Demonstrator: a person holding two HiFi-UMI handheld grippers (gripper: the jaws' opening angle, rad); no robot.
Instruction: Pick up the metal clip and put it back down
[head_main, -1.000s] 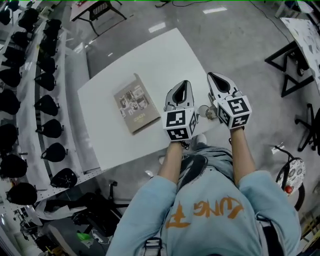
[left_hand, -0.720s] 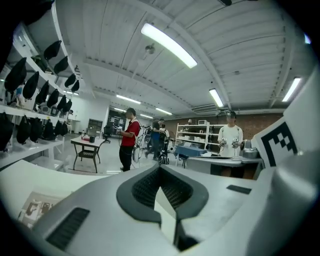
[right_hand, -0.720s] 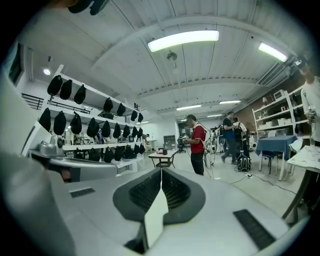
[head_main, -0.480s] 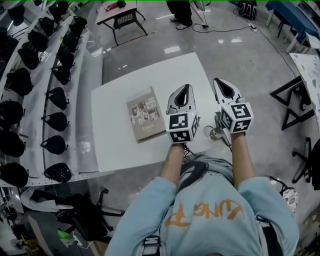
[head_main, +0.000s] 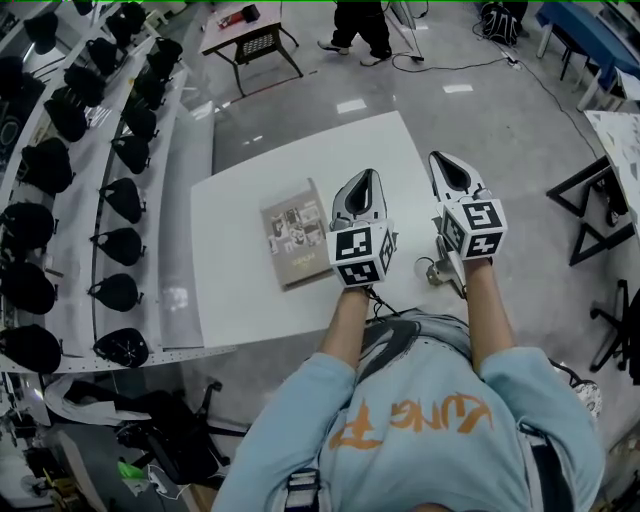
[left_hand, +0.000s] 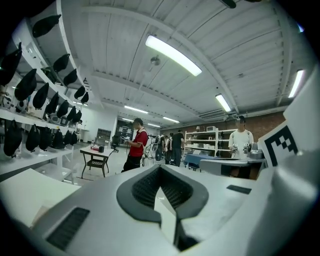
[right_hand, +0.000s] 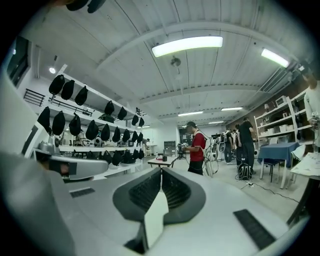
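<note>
Both tools are closed tight and empty. The left tool (head_main: 367, 177) and the right tool (head_main: 441, 160) each have their jaws pressed together with nothing between them. Each looks out level across the room, not down at the white table (head_main: 240, 290).

The left tool hangs just right of the book (head_main: 297, 246), and the right tool is farther right of the book. A small shiny thing, which I take for the metal clip (head_main: 428, 268), sits well to the right of the book and nearer the person. It is about at the table's corner, below the rear end of the right tool, and too small to tell how it lies.

The pickup looks not yet begun. To do it well, the right tool should come back toward the person and tip nose-down until the clip shows in its own view. The jaws should then open wider than the clip, straddle it, and close squarely. Because the clip is so near the edge, a sideways nudge could knock it off.
</note>
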